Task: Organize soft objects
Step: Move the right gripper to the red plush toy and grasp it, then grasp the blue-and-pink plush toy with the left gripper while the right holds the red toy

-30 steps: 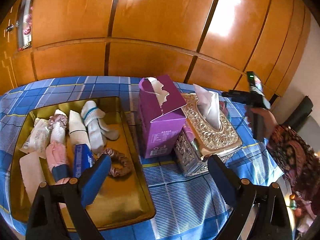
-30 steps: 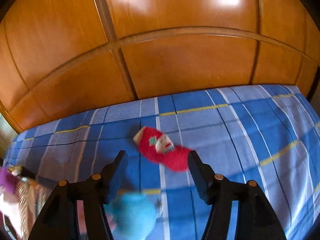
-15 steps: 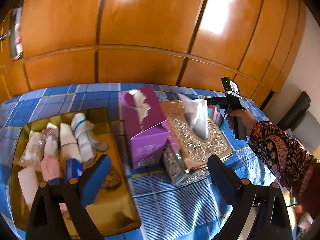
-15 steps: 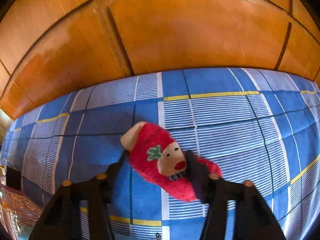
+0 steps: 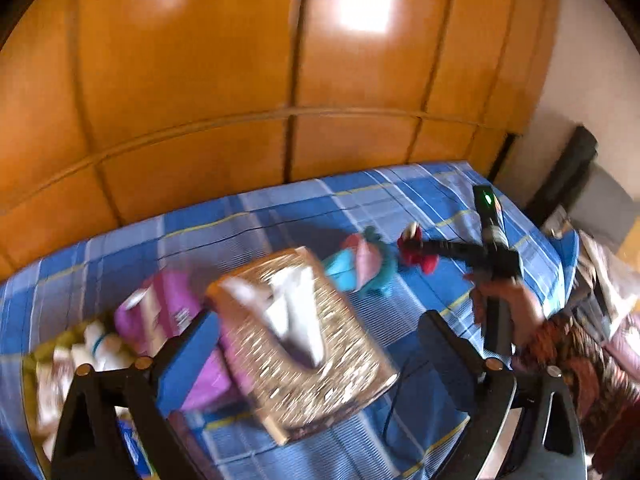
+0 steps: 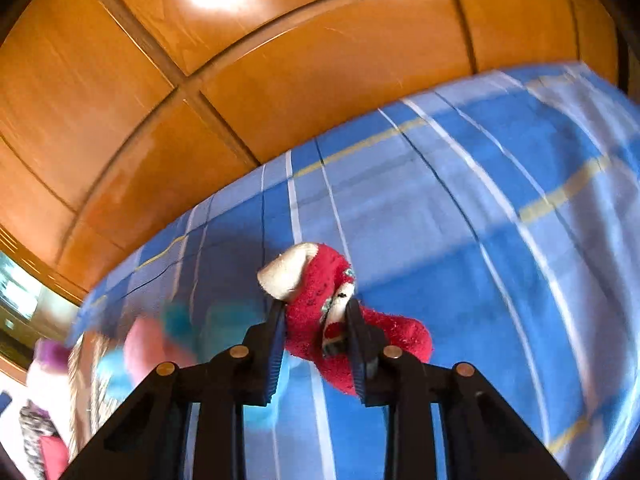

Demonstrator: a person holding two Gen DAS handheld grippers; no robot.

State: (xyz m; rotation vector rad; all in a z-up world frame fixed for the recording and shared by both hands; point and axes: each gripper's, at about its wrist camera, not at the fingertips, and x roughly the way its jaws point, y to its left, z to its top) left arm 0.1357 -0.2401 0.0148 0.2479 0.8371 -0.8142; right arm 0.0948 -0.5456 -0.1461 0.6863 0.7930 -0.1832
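My right gripper [image 6: 316, 320] is shut on a fuzzy red sock [image 6: 320, 300] with a cream toe and a face pattern, held above the blue plaid cloth. It also shows in the left wrist view [image 5: 416, 246], at the tip of the right gripper [image 5: 430, 246]. A blue and pink soft item [image 5: 360, 264] lies just left of it, blurred in the right wrist view [image 6: 160, 340]. My left gripper [image 5: 316, 340] is open and empty above the gold tissue box [image 5: 304, 340]. Rolled socks [image 5: 100, 348] lie in the gold tray [image 5: 28, 364] at the far left.
A purple tissue carton [image 5: 168, 312] stands left of the gold tissue box. An orange wooden wall [image 5: 280, 80] runs behind the bed. The person's hand and patterned sleeve [image 5: 560, 344] are at the right. Dark furniture [image 5: 568, 168] stands past the bed's right edge.
My right gripper closed on the red sock and lifted it off the cloth. My left gripper swung to the right, away from the tray and toward the tissue box.
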